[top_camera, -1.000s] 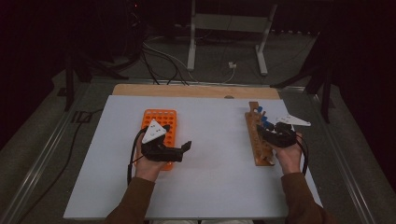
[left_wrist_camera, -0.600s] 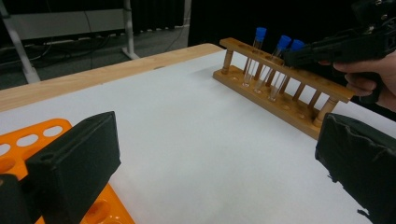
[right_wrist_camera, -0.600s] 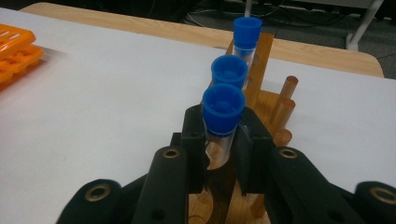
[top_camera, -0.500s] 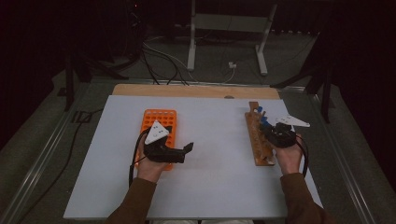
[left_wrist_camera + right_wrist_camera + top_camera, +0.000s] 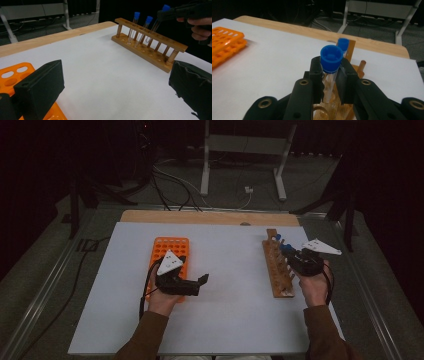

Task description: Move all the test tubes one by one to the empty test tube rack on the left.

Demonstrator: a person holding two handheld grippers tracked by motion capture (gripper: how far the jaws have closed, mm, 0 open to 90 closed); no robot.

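Note:
My right gripper point(image 5: 331, 75) is shut on a clear test tube with a blue cap point(image 5: 331, 60), its pads just below the cap. In the left gripper view that tube point(image 5: 156, 23) hangs tilted, its round lower end at the top rail of the wooden rack point(image 5: 150, 47). Two more blue-capped tubes point(image 5: 136, 15) stand in the rack's far end. In the high view the right gripper point(image 5: 289, 251) is over the wooden rack point(image 5: 278, 270). My left gripper point(image 5: 199, 284) stands open with nothing between its jaws, by the near right corner of the orange rack point(image 5: 167, 251).
A white sheet point(image 5: 230, 310) covers the table, with a bare wooden strip point(image 5: 210, 217) along the far edge. Beyond the table a metal stand point(image 5: 240, 150) and cables point(image 5: 170, 175) lie on the dark floor. The orange rack's holes point(image 5: 15, 75) look unfilled.
The right hand has risen slightly over the wooden rack with the tube. The left hand and its gripper have stayed where they were.

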